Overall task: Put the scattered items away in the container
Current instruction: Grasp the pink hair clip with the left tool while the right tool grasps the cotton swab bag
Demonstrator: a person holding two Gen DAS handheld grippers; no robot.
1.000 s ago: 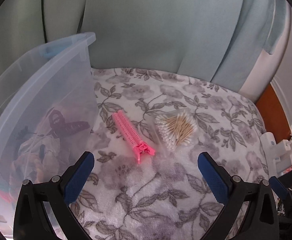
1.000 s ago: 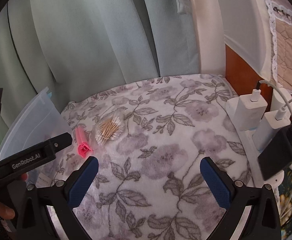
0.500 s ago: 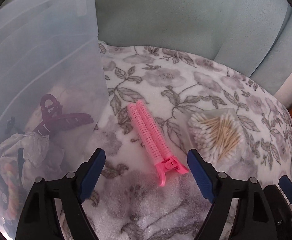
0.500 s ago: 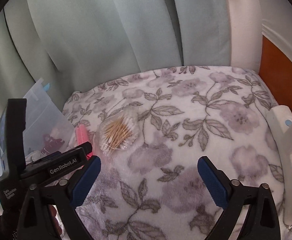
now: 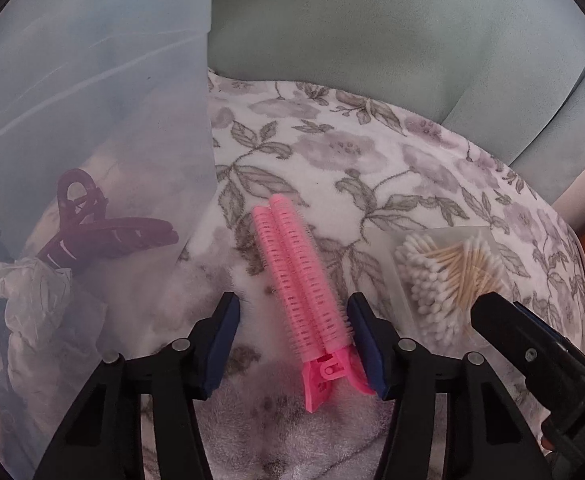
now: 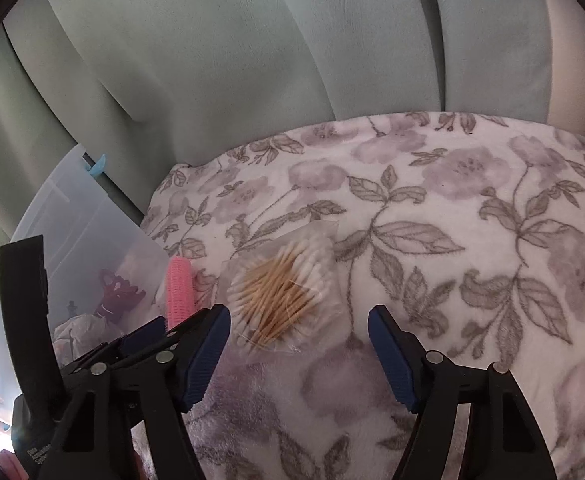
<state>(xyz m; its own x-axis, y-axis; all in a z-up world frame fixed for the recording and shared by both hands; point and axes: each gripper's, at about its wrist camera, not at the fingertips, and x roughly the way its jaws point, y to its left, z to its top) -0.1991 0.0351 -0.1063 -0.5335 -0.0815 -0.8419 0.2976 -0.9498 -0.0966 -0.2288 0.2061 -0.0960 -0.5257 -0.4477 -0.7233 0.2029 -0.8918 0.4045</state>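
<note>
Since earlier frame I brought both grippers lower and closer. Pink hair clip (image 5: 304, 280) lies on floral blanket (image 5: 372, 168) beside clear container (image 5: 92, 120). Light, stiff, ribbed; take at middle. Left gripper (image 5: 292, 320) jaws closing around it, not yet pressing. Right gripper (image 6: 298, 344) jaws closing, empty, near cotton swab bag (image 6: 280, 292).

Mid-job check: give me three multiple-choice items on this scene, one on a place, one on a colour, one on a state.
1. Where is the pink hair clip?
A. inside the clear container
B. on the floral blanket, between the left gripper's fingers
C. on top of the cotton swabs

2. What colour is the claw clip in the clear container?
A. dark maroon
B. yellow
C. green

3. How does the bag of cotton swabs lie?
A. lifted off the blanket
B. inside the container
C. resting on the floral blanket

Key: 1 B, the left gripper straddles it, its jaws closing; 2 A, it shows maroon through the wall; 3 C, it lies ahead of the right gripper, ungripped.
</note>
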